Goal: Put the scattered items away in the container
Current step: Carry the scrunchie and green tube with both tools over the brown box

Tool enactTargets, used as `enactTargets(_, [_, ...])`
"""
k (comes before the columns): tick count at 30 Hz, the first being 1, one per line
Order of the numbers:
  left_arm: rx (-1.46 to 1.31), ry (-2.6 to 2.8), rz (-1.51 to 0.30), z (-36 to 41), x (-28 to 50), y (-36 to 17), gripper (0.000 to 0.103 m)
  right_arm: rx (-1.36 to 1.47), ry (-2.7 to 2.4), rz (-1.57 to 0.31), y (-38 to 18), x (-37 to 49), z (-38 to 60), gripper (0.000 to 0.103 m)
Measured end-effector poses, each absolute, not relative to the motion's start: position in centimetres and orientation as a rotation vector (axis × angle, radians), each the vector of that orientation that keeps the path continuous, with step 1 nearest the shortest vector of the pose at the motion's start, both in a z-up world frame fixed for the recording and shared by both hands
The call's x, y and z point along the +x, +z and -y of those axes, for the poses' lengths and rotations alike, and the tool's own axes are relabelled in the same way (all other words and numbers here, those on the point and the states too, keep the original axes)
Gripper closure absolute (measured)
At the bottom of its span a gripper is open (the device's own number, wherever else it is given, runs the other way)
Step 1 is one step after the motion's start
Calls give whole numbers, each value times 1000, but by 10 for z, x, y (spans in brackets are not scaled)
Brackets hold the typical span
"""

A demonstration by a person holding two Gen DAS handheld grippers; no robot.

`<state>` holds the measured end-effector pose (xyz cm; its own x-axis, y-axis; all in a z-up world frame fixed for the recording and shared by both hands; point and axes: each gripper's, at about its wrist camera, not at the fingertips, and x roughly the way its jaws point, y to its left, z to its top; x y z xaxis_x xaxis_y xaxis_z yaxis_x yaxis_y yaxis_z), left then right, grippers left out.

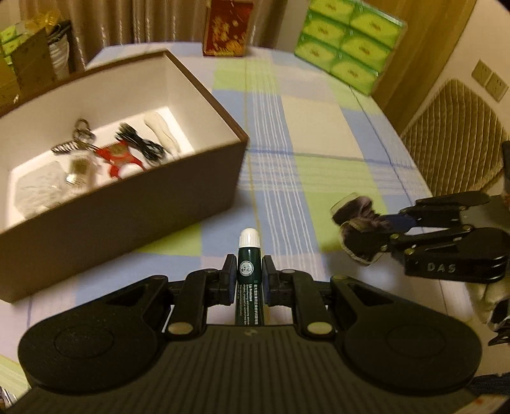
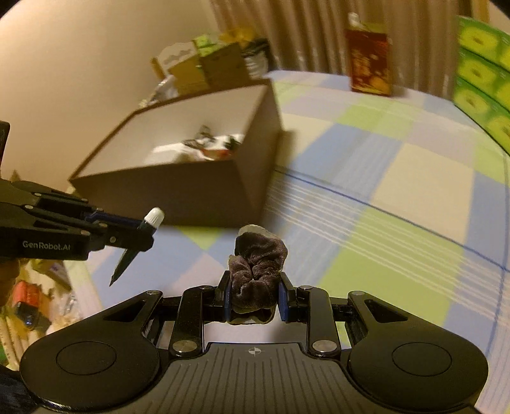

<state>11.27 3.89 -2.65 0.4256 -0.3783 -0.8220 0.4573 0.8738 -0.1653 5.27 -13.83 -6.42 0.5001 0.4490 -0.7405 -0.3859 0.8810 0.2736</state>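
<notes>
So the left gripper (image 1: pixel 249 275) had its jaws clamped tight on a dark green lip balm tube (image 1: pixel 249 270), which stood upright between the pads with its white cap poking out past the fingertips, up off the checked bedsheet (image 1: pixel 318 133). The right gripper (image 2: pixel 254 294) was just off to its right, jaws closed partway around a dark velvet scrunchie (image 2: pixel 256 270); it bulged out forward above the pads, squished in the middle. Both grippers were in the air over the bed, near each other but not touching.

A bit further on and to the left sat the brown cardboard box (image 1: pixel 204 178), white inside, open on top. Already in it: a keyring (image 1: pixel 81 133), a red ornament thing (image 1: pixel 119 157), a coiled black cable (image 1: pixel 140 143) and something white (image 1: pixel 162 133) I couldn't make out.

At the back, a red gift box (image 1: pixel 228 28) and a green multipack of tissues (image 1: pixel 349 41).
</notes>
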Motion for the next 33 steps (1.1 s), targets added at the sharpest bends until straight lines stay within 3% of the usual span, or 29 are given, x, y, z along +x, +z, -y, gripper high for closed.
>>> enactTargets(19, [-15,-352,-744,-163,163,64,91,57,589,-754,-6,111,51,78])
enactTargets(33, [-16,-222,-848,-226,241,18,91,-37,437,-892,-41,183,16,78])
